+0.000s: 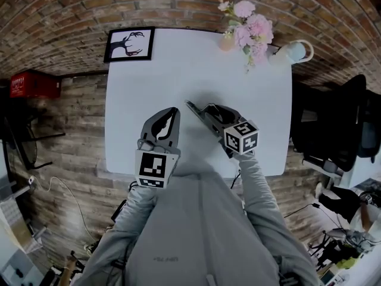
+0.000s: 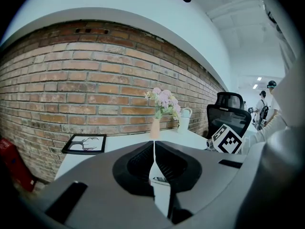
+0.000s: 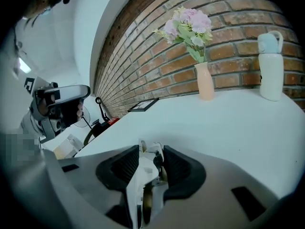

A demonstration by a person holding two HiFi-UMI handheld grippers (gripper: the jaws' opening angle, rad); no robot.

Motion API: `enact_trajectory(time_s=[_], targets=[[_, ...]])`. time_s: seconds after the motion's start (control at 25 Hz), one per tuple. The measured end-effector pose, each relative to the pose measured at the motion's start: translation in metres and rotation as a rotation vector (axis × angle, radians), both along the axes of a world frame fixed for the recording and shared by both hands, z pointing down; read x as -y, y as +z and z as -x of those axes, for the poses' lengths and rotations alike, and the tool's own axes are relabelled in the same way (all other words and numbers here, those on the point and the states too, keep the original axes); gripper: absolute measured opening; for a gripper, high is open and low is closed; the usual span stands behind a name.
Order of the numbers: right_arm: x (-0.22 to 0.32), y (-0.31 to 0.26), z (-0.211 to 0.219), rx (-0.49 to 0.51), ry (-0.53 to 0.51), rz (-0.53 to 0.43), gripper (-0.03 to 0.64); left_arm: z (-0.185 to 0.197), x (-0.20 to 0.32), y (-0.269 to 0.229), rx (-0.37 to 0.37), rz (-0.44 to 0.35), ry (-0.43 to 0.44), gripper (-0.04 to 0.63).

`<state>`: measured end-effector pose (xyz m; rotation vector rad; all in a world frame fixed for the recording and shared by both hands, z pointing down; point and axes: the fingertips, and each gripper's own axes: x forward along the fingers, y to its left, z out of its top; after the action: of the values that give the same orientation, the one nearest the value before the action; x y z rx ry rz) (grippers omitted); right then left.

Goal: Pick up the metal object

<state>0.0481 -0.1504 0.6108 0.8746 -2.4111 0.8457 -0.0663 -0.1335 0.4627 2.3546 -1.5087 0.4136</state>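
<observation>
A small metal object, silver with a brass-coloured part, sits between the pads of my right gripper, which is shut on it just above the white table. In the head view the right gripper reaches toward the table's middle from the near right, and the object is hard to make out there. My left gripper is held beside it at the near left, above the table. In its own view the left gripper is shut, with only a thin slit between the pads and nothing held.
A framed picture lies at the table's far left corner. A vase of pink flowers and a white flask stand at the far right. A black office chair is right of the table, a red crate left.
</observation>
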Motion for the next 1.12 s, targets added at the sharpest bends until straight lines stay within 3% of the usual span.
enact_trajectory(time_s=[0.64, 1.12], targets=[[0.001, 0.008, 0.003, -0.003, 0.010, 0.026, 0.107, 0.008, -0.001, 0.001, 0.003, 0.004, -0.016, 0.032], [-0.004, -0.010, 0.011, 0.087, -0.007, -0.001, 0.031, 0.008, -0.002, -0.002, 0.008, -0.006, -0.015, 0.032]])
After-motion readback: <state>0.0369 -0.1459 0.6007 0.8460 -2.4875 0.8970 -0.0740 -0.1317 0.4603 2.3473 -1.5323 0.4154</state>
